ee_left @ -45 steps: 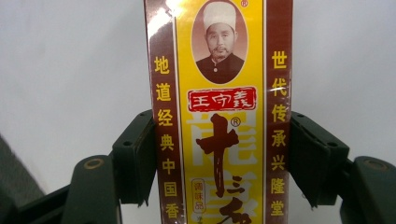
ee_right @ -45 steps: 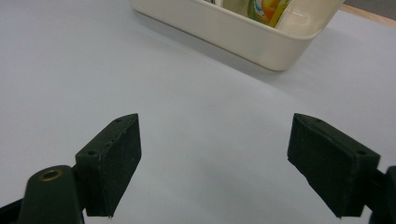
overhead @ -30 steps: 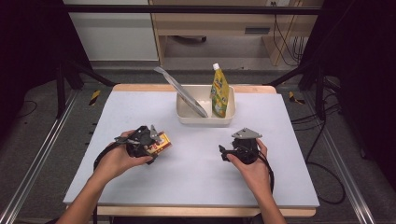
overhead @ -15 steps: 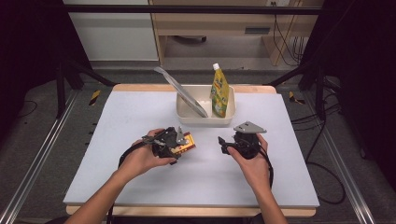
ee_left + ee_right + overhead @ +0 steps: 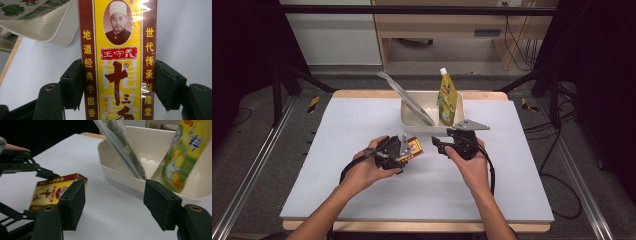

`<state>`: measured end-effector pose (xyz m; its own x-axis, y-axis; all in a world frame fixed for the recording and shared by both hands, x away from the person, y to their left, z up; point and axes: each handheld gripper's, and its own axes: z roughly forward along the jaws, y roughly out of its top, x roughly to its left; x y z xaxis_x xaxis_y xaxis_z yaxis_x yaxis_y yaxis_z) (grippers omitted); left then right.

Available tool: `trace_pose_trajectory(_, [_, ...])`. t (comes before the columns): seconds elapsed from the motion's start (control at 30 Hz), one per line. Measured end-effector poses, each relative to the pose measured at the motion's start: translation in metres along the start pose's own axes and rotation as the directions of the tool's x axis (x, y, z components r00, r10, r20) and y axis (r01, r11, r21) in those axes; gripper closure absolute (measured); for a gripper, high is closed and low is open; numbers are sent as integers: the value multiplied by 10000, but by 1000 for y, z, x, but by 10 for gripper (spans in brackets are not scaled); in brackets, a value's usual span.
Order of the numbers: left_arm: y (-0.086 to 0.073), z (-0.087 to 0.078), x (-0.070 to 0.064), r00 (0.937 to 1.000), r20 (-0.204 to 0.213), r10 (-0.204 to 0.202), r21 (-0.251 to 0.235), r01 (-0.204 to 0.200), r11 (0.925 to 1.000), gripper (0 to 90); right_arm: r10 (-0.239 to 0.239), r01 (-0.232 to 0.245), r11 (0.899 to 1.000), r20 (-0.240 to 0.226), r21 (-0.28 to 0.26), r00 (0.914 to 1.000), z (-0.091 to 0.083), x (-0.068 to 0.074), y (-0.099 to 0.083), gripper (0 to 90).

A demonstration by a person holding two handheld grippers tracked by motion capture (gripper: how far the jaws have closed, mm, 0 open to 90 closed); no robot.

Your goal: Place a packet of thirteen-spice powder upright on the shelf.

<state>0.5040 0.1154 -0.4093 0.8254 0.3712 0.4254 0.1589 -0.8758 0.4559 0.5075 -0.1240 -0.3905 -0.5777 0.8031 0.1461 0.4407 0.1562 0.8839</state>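
Note:
A yellow and dark red spice box [image 5: 412, 149] [image 5: 117, 60] [image 5: 53, 190] with printed Chinese characters is clamped between the two black jaws of my left gripper [image 5: 399, 152] [image 5: 117, 86], just above the white table near the middle. My right gripper [image 5: 438, 144] [image 5: 113, 202] stands open a short way to the right of the box, its jaws pointing left toward it with nothing between them. Behind both sits a cream bin [image 5: 412, 125] [image 5: 120, 178] holding a yellow-green spout pouch [image 5: 446, 100] [image 5: 183, 157] and a flat silvery packet [image 5: 408, 97] [image 5: 125, 150] that leans out over its left rim.
The white table top [image 5: 337, 130] has a wooden far edge [image 5: 362, 93]. Dark metal frame posts [image 5: 277, 85] stand at both sides, and a wooden shelf [image 5: 437, 30] stands beyond the table. Black cables [image 5: 489, 170] trail from both grippers.
My left gripper has carried the spice box rightward and farther from the front edge, toward the bin. My right gripper has shifted forward and left, closer to the box.

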Motion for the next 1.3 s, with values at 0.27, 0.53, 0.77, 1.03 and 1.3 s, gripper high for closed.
trace_pose_trajectory(0.27, [2, -2, -4, 9994, -296, 193, -190, -199, 9996, 318, -18, 21, 10000, -357, 75, 9994, 0, 3, -1, 360])
trace_pose_trajectory(0.53, [2, -1, -9, 9985, -399, 383, -266, -393, 9989, 317, -59, 78, 9997, -816, 227, 9966, 5, 11, 0, 370])
trace_pose_trajectory(0.77, [4, -2, -11, 9974, -542, 464, -390, -486, 9981, 317, 80, 26, 9974, -1452, 724, 9894, 18, 16, -2, 371])
trace_pose_trajectory(1.03, [4, -5, -12, 9967, -664, 459, -589, -498, 9970, 317, 490, -256, 9930, -2046, 1155, 9776, 32, 14, -2, 371])
trace_pose_trajectory(1.3, [4, -9, -10, 9976, -586, 356, -891, -408, 9952, 317, 936, -504, 9839, -2539, 1716, 9627, 48, 14, 3, 371])
